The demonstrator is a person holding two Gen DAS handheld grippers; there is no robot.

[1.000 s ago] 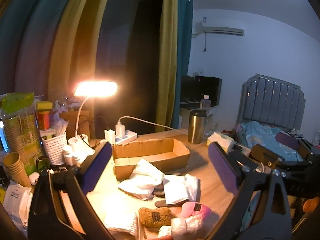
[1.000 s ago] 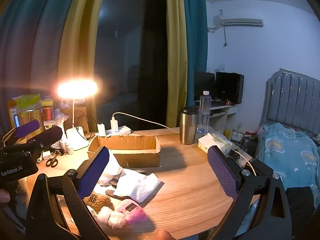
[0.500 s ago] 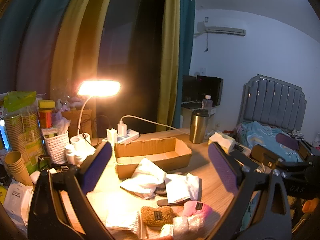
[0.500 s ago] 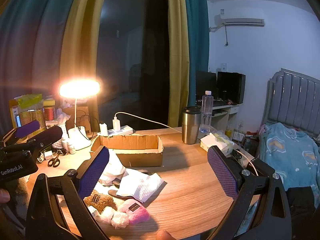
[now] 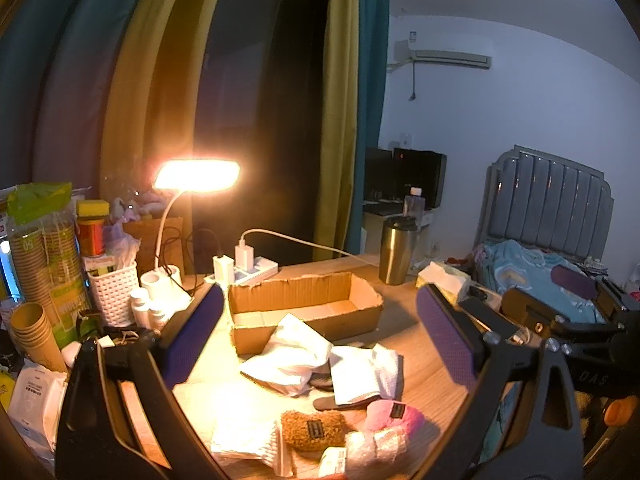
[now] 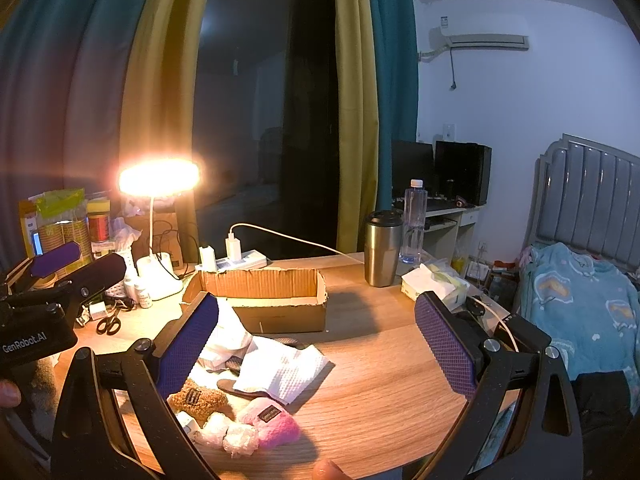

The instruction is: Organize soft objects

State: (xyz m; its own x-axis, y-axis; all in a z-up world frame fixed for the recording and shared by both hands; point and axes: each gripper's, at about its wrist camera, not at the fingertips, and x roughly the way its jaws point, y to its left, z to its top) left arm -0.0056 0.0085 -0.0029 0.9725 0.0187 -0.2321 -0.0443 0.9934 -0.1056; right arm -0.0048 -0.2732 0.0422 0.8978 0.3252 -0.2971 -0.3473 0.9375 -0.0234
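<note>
On the wooden table [image 6: 380,364] lie soft things in a heap: a brown fuzzy item [image 5: 314,430] [image 6: 198,398], a pink fuzzy item [image 5: 394,416] [image 6: 270,422], white cloths [image 5: 296,354] [image 6: 280,370] and a clear plastic bundle [image 6: 228,438]. An open cardboard box [image 5: 304,310] [image 6: 260,294] stands behind them. My left gripper [image 5: 318,334] is open, held above the heap. My right gripper [image 6: 316,338] is open too, above the table, nothing between its fingers. The left gripper's body [image 6: 48,304] shows at the right wrist view's left edge.
A lit desk lamp [image 6: 158,178], a white basket [image 5: 112,294], paper cups [image 5: 30,334], scissors [image 6: 108,324] and a power strip [image 6: 236,262] crowd the table's left and back. A steel tumbler [image 6: 382,248], water bottle [image 6: 414,220] and tissue pack [image 6: 434,286] stand right. A bed [image 6: 580,300] lies beyond.
Both views have shifted slightly, so the heap and box sit a little differently in frame. Both grippers remain open with nothing taken hold of.
</note>
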